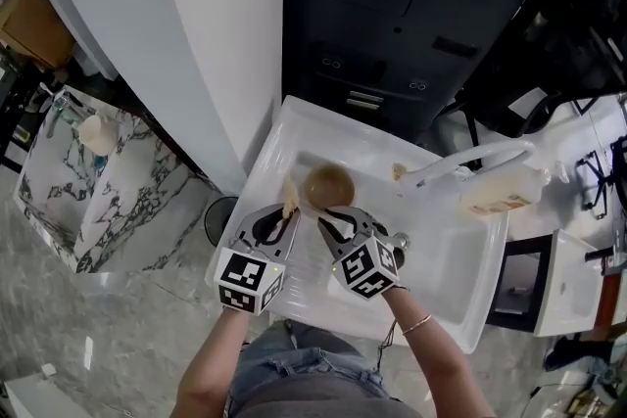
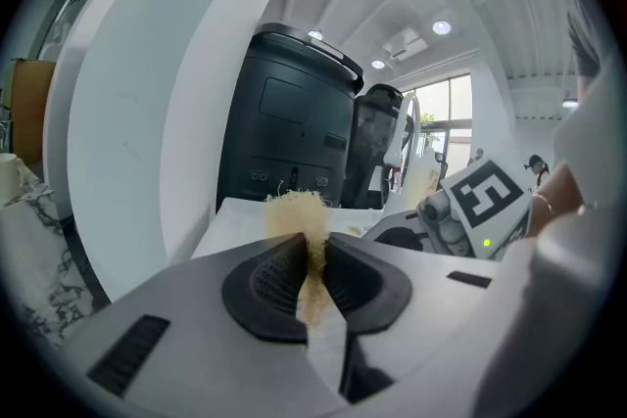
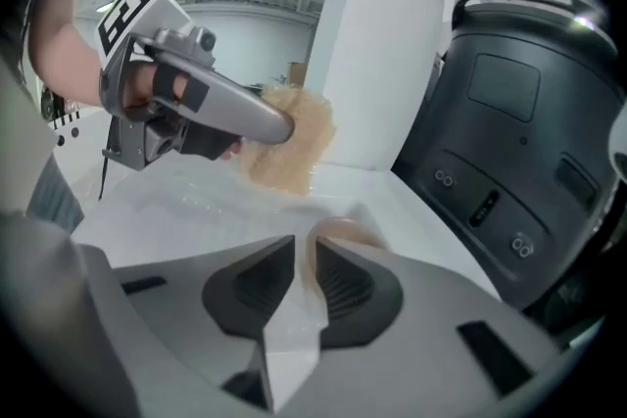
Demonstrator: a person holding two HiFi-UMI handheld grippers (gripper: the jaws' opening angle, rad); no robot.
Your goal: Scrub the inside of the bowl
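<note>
Bowl: the brown bowl (image 1: 330, 183) sits in the white sink (image 1: 456, 279), toward the back and left; its round brown inside shows from above
Right tool: the right tool (image 1: 321, 218) comes in from the near side; its two jaws are almost pressed together, and they pinch the thin near rim of the bowl between them
Scrubber: a tan, scratchy scrubber (image 2: 299, 220) sticks up past the jaw tips; it is just beside the bowl's left edge; I cannot tell if it touches the bowl
Left tool: the left tool (image 1: 290, 210) has its jaws pressed tight on the scrubber; it is close beside the right tool
Tap: a white tap (image 1: 475, 160) bends over the right part of the sink; a pale tan bottle (image 1: 502, 194) lies just beside it
Behind the sink: a big black machine (image 1: 392, 5) stands at the back; a wide white post (image 1: 196, 24) rises to its left
Far left: a marble table (image 1: 88, 201) holds a pale cup (image 1: 98, 134)
Person: two bare arms hold the tools; a thin bracelet (image 1: 416, 324) is on the right wrist
</note>
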